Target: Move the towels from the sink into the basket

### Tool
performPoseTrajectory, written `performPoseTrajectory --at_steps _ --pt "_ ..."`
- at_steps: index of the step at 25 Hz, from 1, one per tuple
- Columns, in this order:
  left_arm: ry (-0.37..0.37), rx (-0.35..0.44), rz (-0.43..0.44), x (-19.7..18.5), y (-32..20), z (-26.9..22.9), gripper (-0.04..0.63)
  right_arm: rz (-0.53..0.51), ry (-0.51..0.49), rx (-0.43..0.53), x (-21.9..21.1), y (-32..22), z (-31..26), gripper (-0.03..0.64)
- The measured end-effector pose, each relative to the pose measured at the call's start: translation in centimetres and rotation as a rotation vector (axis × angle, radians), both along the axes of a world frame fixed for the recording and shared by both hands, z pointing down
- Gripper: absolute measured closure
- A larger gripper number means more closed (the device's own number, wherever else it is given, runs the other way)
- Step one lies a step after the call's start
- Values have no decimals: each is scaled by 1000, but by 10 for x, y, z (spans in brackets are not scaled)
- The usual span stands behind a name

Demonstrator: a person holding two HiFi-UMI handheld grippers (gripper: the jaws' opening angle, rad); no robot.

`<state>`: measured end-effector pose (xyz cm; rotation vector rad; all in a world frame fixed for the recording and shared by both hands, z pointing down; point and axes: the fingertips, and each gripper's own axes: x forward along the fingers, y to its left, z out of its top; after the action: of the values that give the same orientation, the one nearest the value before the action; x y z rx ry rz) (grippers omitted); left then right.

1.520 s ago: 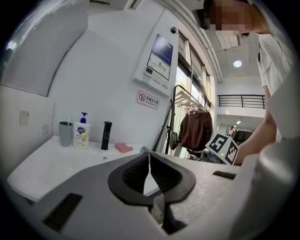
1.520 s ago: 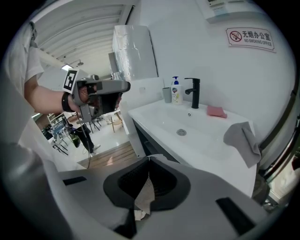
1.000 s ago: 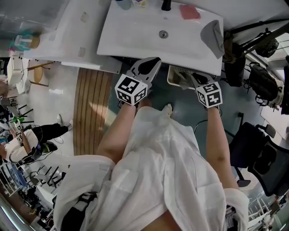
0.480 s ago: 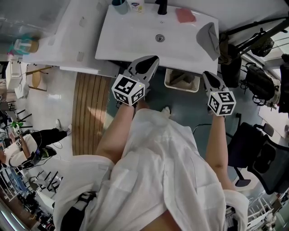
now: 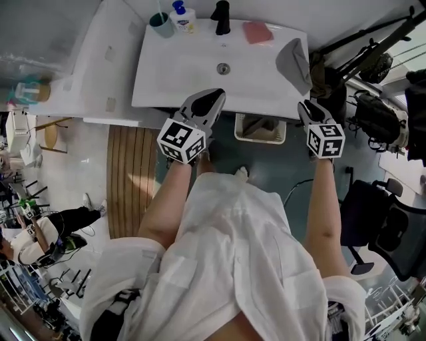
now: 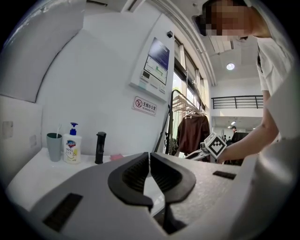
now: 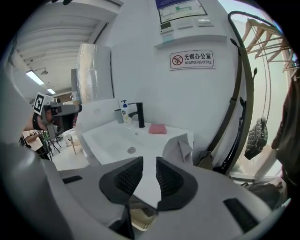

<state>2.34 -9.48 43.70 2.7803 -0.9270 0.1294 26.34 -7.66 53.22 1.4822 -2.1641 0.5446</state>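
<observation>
The right claw (image 7: 149, 161) stands spread with nothing between its pads; its jaws have just been opening. It hangs off the front right corner of the sink (image 5: 186, 66), near the grey towel (image 5: 295, 63) but apart from it. The left claw (image 6: 149, 157) is pressed nearly together, only a thin slit between the pads, and empty. In the head view it sits at the sink's front edge, left of centre.

Two claws, then, and two cloths up at the sink. The grey towel is draped over the right rim, part of it hanging past the edge. A pink cloth (image 5: 257, 31) lies flat on the back rim, just right of the one black faucet (image 5: 222, 16). One soap bottle (image 5: 181, 16) and one cup (image 5: 160, 24) stand left of the faucet.

One basket (image 5: 261, 128) stands on the floor below the sink's front edge, between the claws, with cloth in it; how many pieces I cannot tell.

The basin around the drain (image 5: 223, 68) is bare. Dark bags (image 5: 373, 120) crowd the right side, near the grey towel. A white counter (image 5: 100, 66) runs off to the left.
</observation>
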Motion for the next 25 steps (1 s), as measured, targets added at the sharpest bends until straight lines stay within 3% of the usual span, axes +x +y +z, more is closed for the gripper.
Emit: performPoseTrajectory --at_steps 6,25 --pt "-7 -12 22 10 -23 6 580 12 46 -43 14 -32 20 485" --pt "-31 -77 81 26 -90 40 580 77 177 -213 39 -115 103 457"
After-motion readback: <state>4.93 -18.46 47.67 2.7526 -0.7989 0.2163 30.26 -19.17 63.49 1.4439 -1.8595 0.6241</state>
